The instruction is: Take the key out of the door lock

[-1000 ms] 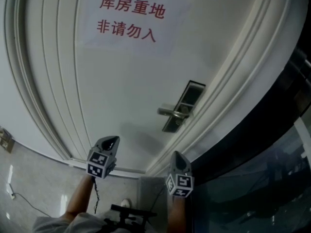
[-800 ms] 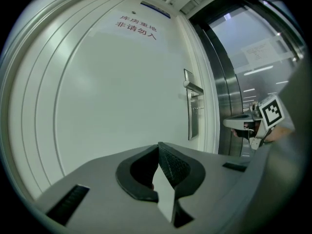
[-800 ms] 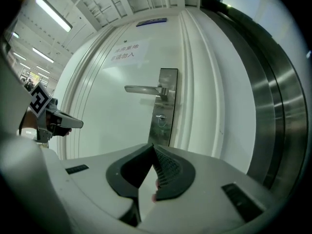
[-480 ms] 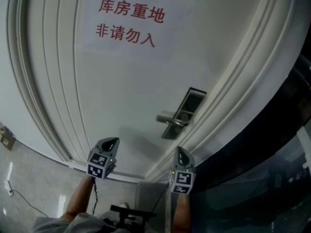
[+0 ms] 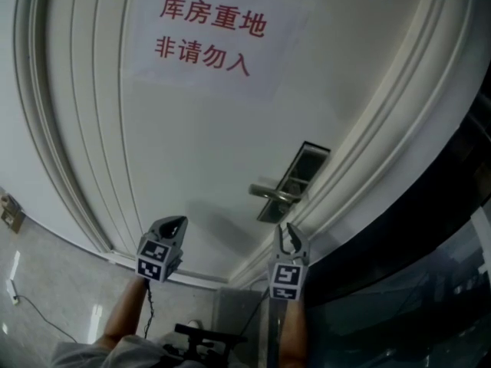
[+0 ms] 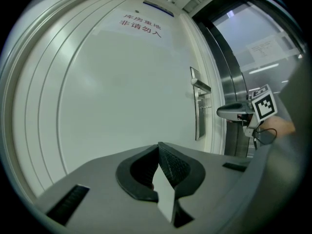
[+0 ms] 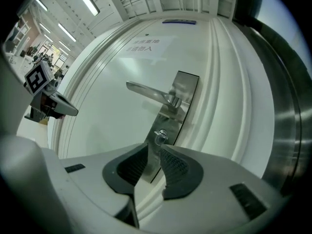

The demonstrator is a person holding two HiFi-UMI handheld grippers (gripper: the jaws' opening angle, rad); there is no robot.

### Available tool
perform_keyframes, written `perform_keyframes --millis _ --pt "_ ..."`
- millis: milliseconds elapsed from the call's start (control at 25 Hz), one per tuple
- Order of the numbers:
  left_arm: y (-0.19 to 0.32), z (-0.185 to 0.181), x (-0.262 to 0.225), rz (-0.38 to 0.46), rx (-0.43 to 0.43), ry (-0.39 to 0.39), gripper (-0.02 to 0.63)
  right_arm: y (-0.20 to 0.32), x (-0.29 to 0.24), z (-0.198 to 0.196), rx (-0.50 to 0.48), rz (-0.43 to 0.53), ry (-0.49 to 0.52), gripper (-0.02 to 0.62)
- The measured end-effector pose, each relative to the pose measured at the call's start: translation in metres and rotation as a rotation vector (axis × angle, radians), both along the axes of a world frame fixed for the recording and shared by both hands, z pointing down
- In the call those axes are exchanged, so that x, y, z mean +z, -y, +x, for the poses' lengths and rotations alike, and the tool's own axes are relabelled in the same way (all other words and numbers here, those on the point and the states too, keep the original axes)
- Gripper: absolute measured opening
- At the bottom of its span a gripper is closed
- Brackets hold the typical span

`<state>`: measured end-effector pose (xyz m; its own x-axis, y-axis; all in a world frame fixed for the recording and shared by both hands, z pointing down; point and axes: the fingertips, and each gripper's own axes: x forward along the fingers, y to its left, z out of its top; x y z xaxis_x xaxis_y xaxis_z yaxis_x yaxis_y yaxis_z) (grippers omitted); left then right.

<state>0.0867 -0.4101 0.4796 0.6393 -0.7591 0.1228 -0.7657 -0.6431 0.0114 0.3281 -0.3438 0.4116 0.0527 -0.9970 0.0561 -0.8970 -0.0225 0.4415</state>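
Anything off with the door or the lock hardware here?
Nothing stands out. The handle is intact on its plate, the key is seated in the lock below it, and the paper sign lies flat on the door. The right gripper, fingers opening and empty, is short of the key.

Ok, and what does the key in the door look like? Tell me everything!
The key is small and looks like shiny silver metal. Only its rounded head shows, seemingly with a hole in it; the rest is hidden inside the keyhole. It sticks out of the long metal lock plate, below the lever handle. Nothing holds it: the right gripper points at it without touching, its jaws opening with nothing between them.
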Motion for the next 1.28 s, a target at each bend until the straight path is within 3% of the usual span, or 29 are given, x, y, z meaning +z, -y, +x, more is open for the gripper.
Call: perform_keyframes --millis 120,280,480,920,1080,1280 --pt "0.001 -0.003 0.0 -0.001 -0.005 -0.004 0.008 0.007 -0.003 0.0 0.009 0.0 -0.082 0.109" --pt "0.002 -0.004 -0.001 0.002 -0.009 -0.007 0.008 0.017 -0.021 0.004 0.032 0.069 -0.226 0.147" --pt "0.004 -0.009 -0.002 0.003 -0.017 -0.011 0.008 0.029 -0.023 0.001 0.032 0.024 -0.205 0.179" --pt "0.011 -0.017 0.0 -0.004 -0.038 -0.013 0.008 0.042 -0.014 0.002 0.037 -0.027 -0.192 0.178" --pt "0.012 -0.018 0.002 -0.01 -0.037 -0.011 0.008 0.041 -0.016 0.006 0.068 -0.01 -0.223 0.112" --pt "0.015 -0.018 0.003 -0.014 -0.039 -0.016 0.008 0.042 -0.023 0.002 0.062 0.003 -0.266 0.101"
